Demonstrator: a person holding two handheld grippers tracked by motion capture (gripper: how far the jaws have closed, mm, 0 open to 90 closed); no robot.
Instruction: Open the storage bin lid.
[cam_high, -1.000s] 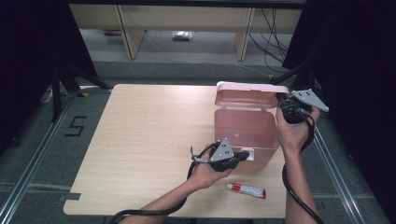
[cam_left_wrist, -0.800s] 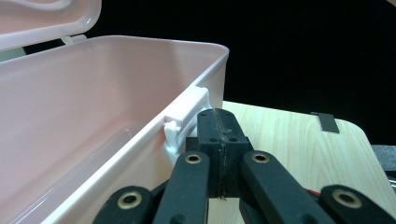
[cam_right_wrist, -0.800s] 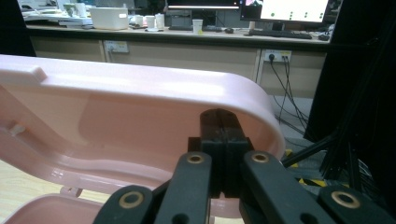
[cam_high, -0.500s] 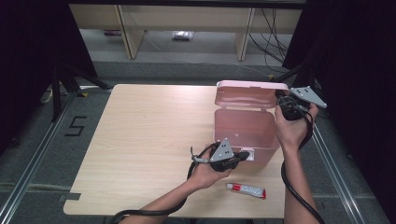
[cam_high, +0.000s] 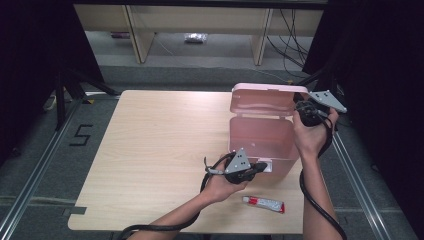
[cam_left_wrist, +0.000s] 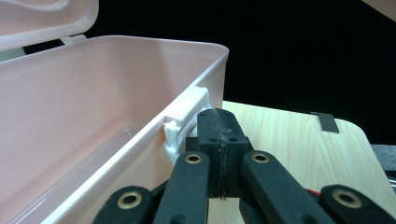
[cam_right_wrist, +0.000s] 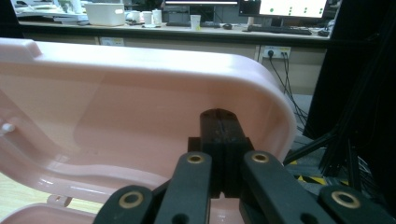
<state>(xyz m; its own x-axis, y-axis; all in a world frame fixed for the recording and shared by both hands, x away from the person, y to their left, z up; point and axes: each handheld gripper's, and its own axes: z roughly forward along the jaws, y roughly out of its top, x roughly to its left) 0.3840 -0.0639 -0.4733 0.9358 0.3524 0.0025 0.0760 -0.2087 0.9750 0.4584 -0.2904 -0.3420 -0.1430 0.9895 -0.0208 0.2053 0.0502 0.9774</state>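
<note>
A pink plastic box (cam_high: 260, 142) stands open at the table's right side, its lid (cam_high: 262, 100) raised at the back. My left gripper (cam_high: 263, 166) is shut with nothing in it. Its tips rest at the box's front wall, right beside the white latch (cam_left_wrist: 187, 116). In the left gripper view the shut left gripper (cam_left_wrist: 219, 122) sits just below the box rim (cam_left_wrist: 140, 44). My right gripper (cam_high: 299, 101) is also shut and empty, at the lid's right end. In the right gripper view the shut right gripper (cam_right_wrist: 219, 122) lies against the lid's inner face (cam_right_wrist: 116, 102).
A small white and red tube (cam_high: 263, 203) lies on the table near the front edge, in front of the box. The wooden table (cam_high: 160, 150) has free room to the left. Black cables trail from both grippers off the front edge.
The right gripper has edged slightly left at the lid's end. The left gripper has stayed at the latch.
</note>
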